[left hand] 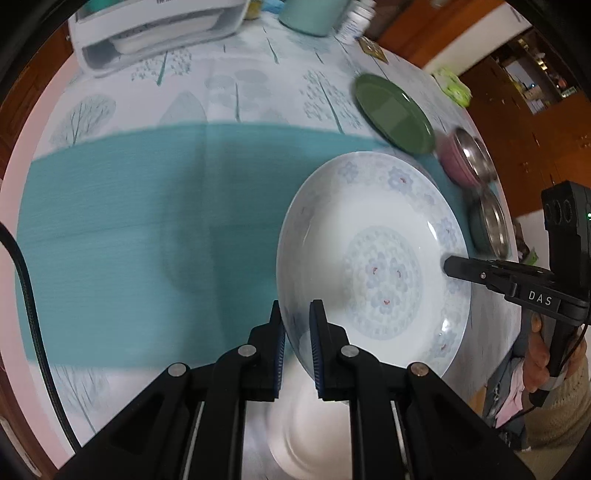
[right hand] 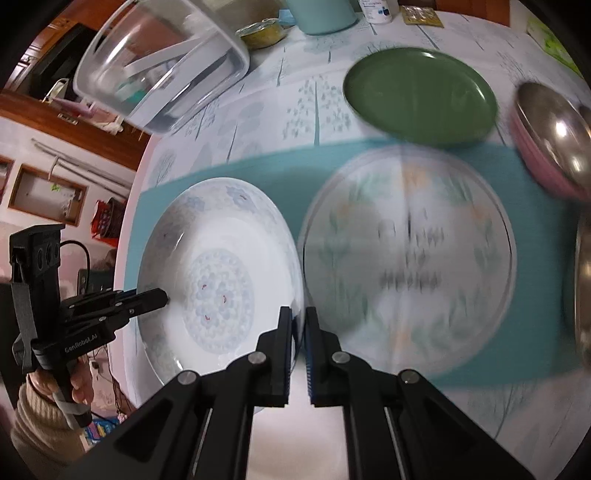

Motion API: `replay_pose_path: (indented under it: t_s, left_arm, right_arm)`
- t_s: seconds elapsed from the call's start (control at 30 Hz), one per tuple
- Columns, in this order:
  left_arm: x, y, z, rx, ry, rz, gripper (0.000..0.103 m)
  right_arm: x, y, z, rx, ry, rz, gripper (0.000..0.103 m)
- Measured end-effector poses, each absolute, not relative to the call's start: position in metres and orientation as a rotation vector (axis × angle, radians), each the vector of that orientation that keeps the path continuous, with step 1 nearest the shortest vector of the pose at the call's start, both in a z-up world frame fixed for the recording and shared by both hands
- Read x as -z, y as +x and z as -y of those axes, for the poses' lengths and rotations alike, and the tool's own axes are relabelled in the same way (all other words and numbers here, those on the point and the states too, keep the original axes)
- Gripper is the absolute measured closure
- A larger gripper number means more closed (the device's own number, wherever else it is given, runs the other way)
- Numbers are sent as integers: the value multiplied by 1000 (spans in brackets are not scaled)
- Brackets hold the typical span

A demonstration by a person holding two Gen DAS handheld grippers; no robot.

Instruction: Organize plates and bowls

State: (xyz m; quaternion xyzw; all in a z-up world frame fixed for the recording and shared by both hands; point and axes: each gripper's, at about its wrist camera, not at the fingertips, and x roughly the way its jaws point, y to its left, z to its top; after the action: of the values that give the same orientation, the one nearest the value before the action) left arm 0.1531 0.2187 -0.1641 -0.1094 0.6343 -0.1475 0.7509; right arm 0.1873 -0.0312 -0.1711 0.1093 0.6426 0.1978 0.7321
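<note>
A white deep plate with a blue flower pattern [left hand: 373, 258] is held tilted above the teal mat [left hand: 129, 229]. My left gripper [left hand: 297, 314] is shut on its near rim. My right gripper [right hand: 298, 319] is shut on the opposite rim of the same plate [right hand: 218, 266]; it shows at the right in the left wrist view [left hand: 448, 266], and the left gripper shows at the left in the right wrist view [right hand: 162, 295]. A second patterned plate [right hand: 406, 247] lies blurred on the mat to the right. A green plate [right hand: 419, 96] lies behind it. A pink bowl with steel inside [right hand: 554, 144] is at far right.
A clear plastic container [right hand: 162, 62] stands at the back left of the table. A teal cup [right hand: 319, 14] and small jars sit at the back edge. A dark green steel-lined bowl [left hand: 489, 225] sits near the table's right edge [left hand: 513, 236].
</note>
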Motion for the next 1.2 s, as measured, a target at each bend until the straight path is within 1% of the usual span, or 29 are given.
replay_pose_path:
  t_s: [0.13, 0.33, 0.5, 0.8, 1.07, 1.13, 1.17, 1.2]
  left_arm:
    - [165, 112, -206, 327, -220, -1396, 92]
    - [176, 55, -191, 316, -201, -1406, 92]
    - [191, 31, -187, 303, -193, -1426, 92]
    - [216, 24, -184, 261, -176, -1461, 92]
    - [222, 26, -177, 253, -133, -1445, 92]
    - [221, 26, -175, 251, -128, -1444, 91]
    - [220, 25, -175, 252, -126, -1442, 88]
    - [219, 25, -175, 249, -121, -1435, 83]
  right_arm:
    - [173, 146, 41, -443, 254, -1426, 97]
    - [183, 93, 48, -445, 199, -1435, 96]
    - [198, 69, 52, -442, 207, -1467, 96]
    - [218, 56, 47, -424, 177, -1490, 96]
    - [221, 56, 40, -407, 142, -1480, 96]
    - [220, 56, 39, -404, 132, -1478, 95]
    - [219, 56, 38, -403, 122, -1477, 94]
    - [219, 55, 37, -401, 110, -1473, 93]
